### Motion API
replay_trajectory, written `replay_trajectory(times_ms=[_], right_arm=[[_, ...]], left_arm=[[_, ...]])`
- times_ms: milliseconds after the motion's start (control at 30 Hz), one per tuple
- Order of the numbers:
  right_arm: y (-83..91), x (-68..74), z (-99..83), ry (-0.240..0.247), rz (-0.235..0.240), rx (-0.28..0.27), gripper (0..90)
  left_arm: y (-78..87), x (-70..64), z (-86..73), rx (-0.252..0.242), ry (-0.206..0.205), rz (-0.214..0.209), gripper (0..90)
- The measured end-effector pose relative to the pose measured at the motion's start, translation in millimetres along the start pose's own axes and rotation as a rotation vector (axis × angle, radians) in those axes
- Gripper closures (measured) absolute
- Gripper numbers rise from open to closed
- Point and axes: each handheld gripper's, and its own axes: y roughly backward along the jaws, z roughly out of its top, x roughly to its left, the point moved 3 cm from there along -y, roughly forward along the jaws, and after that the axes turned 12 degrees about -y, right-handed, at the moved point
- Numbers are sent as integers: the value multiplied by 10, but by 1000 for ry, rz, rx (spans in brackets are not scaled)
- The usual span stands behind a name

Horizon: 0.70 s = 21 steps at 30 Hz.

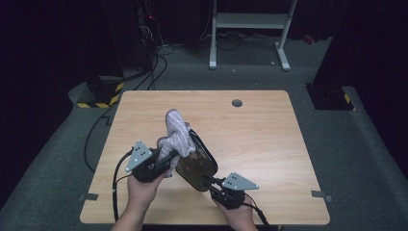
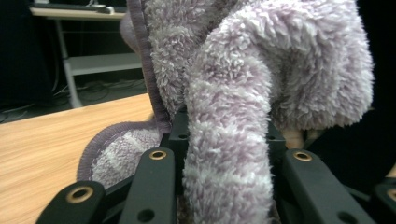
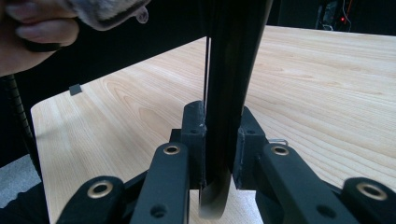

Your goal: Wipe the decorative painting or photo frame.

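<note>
Seen from above, nearest the bottom edge: two hands, each holding a gripper over a light wooden table (image 1: 269,130).

At right, right gripper (image 1: 208,181) closed tight on the near edge of a dark flat tray (image 1: 195,166), tilted up off the table, likely to steady it and present its face for wiping. In the right gripper view, jaws pinched on either side of the tray's thin edge (image 3: 224,93), standing upright between them.

At left, left gripper (image 1: 166,161) clamped on a fluffy lilac towel (image 1: 175,134), bunched and pressed against the tray's upper side, apparently for rubbing it clean. In the left gripper view, a thick fold of towel (image 2: 229,154) squeezed between the jaws.

Farther off: bare tabletop, a small round grommet (image 1: 236,103), then grey floor, cables and a white metal frame (image 1: 250,21).
</note>
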Motion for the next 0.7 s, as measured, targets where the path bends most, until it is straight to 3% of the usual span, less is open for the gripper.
replay_trajectory(times_ms=[167, 300, 500, 700], right_arm=[[3, -1, 0, 6, -1, 2, 785], [15, -2, -5, 6, -2, 1, 785], [29, -17, 1, 17, -2, 3, 784], [32, -26, -8, 14, 7, 1, 785]], left_arm=[[-11, 142, -14, 16, -1, 33, 673], [-22, 142, 0, 17, -8, 32, 673], [-10, -5, 6, -3, -21, 8, 674], [14, -248, 96, -42, -44, -58, 675]])
